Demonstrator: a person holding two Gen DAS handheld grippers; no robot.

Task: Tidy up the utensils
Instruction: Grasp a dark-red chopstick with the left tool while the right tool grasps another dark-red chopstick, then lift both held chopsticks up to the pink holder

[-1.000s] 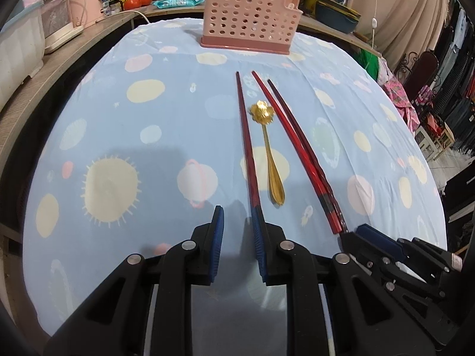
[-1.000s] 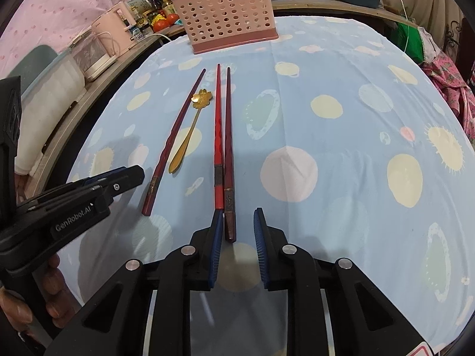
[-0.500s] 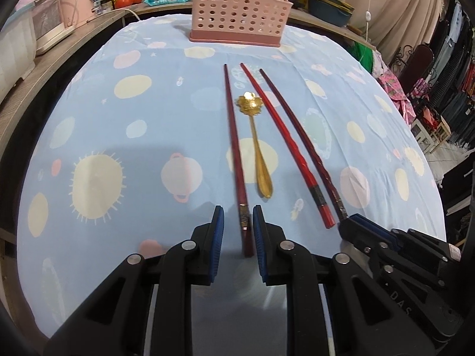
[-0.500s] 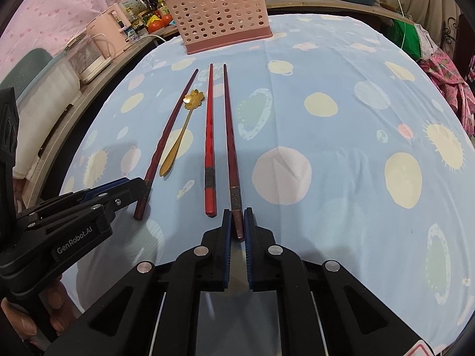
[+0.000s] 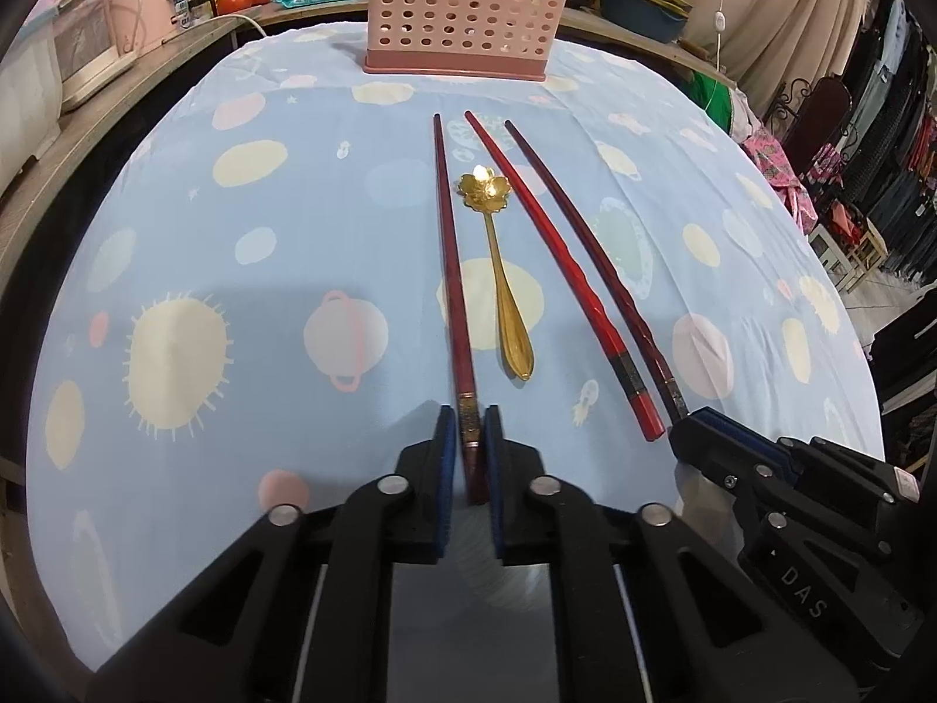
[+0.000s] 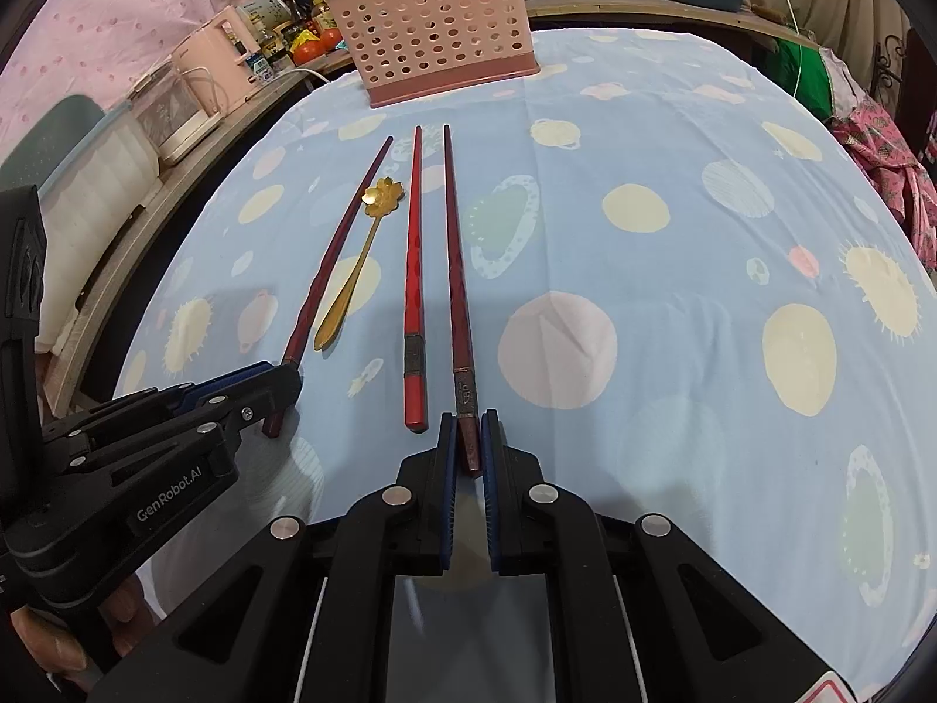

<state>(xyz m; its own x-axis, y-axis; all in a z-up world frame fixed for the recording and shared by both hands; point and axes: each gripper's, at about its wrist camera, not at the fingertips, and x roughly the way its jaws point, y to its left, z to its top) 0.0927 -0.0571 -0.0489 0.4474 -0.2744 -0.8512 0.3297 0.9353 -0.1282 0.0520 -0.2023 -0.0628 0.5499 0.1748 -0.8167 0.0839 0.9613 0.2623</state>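
Landmark: gold spoon, lying flat on the blue patterned tablecloth, flower-shaped bowl toward the pink perforated holder at the far edge. Left gripper has just been closing; blue pads now clamp the near end of the dark chopstick just left of the spoon. Right gripper is clamped on the near end of the outer dark chopstick, furthest right of the spoon. Bright red chopstick lies free between spoon and that one.
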